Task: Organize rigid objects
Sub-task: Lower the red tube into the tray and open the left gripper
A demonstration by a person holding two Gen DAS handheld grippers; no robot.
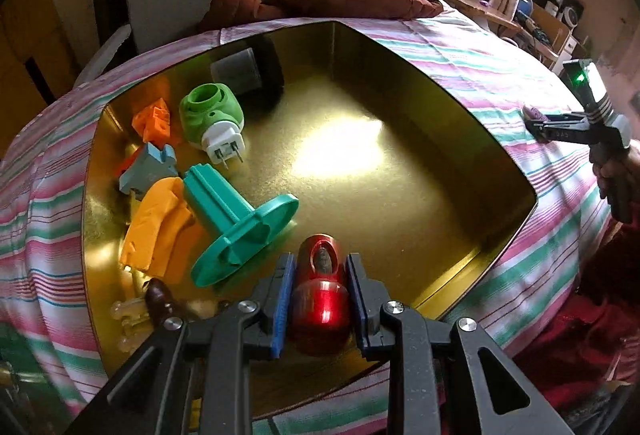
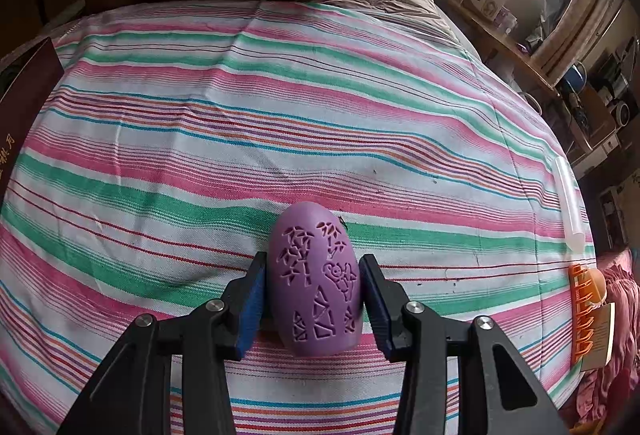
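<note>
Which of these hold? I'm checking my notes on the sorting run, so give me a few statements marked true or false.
1. The left gripper holds a shiny red metal bottle-shaped object over the gold tin tray. True.
2. The purple plastic egg with cut-out patterns lies in the tray. False: it sits between the right gripper jaws, over the striped cloth.
3. The green plug-in device is in the tray. True.
4. The teal plastic spool lies on the cloth. False: it is in the tray.

Both wrist views look steeply down, close over one striped bedspread
</note>
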